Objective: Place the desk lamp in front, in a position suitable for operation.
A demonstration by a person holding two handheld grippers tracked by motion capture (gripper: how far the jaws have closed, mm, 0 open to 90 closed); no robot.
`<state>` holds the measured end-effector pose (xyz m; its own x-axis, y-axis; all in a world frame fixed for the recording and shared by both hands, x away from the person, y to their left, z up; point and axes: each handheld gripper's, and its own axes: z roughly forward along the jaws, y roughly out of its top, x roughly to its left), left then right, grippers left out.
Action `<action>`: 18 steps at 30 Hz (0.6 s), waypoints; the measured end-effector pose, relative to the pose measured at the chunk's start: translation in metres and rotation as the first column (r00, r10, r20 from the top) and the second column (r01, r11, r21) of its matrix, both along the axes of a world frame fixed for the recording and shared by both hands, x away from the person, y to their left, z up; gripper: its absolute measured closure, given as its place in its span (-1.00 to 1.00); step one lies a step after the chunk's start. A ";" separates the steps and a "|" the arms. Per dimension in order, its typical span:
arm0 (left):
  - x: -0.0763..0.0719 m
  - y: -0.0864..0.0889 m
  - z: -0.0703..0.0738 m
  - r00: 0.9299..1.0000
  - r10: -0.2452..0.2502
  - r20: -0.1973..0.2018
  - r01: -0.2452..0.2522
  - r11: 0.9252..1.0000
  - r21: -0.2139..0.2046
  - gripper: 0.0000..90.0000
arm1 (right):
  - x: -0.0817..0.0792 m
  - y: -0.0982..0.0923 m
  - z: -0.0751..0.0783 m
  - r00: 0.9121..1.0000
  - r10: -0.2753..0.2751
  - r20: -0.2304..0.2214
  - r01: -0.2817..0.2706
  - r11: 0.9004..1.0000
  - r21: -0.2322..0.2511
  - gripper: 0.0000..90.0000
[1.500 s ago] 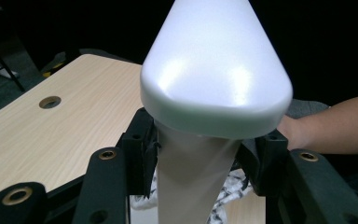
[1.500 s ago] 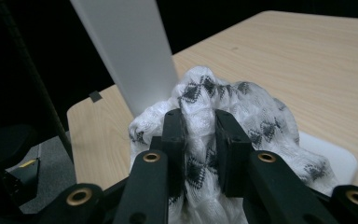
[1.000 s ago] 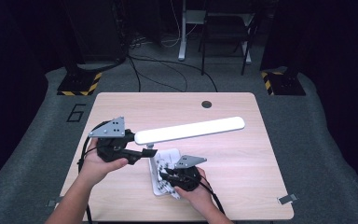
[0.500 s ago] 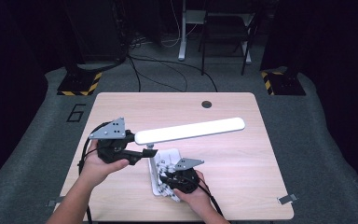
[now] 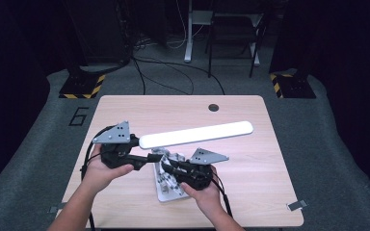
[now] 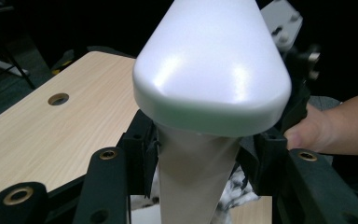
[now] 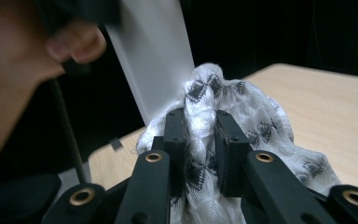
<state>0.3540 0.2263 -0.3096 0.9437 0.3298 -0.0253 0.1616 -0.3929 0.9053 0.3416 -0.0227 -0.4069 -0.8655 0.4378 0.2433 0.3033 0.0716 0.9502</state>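
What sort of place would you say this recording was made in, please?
Probably a lab or recording studio: a lone wooden table on grey carpet, cables trailing across the floor, hazard-striped stand bases at the dark edges, and a floor mark "6".

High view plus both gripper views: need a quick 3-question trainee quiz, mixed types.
1. True or false: the right gripper is shut on the patterned white cloth.
2. What does the left gripper hold? A) a mug B) the long white lamp bar C) a cable
3. Fill in: the lamp bar hangs above the wooden ___.

Key: 1 true; 2 B; 3 table.
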 end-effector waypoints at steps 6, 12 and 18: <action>0.000 0.001 0.001 1.000 0.002 -0.004 -0.002 1.000 0.012 0.16 | 0.000 0.001 0.007 1.000 0.007 0.026 -0.007 1.000 0.013 0.71; 0.000 0.001 0.001 1.000 0.003 -0.004 -0.003 1.000 0.008 0.16 | 0.002 0.005 -0.022 1.000 -0.010 -0.010 0.009 0.995 -0.099 0.71; 0.000 -0.001 0.000 1.000 0.000 0.001 0.000 1.000 0.005 0.16 | 0.007 0.007 -0.054 0.998 -0.021 -0.064 0.011 0.988 -0.153 0.71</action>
<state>0.3540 0.2253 -0.3098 0.9439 0.3296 -0.0227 0.1604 -0.3971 0.9036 0.3483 -0.0153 -0.4605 -0.8425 0.4878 0.2286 0.3669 0.2090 0.9065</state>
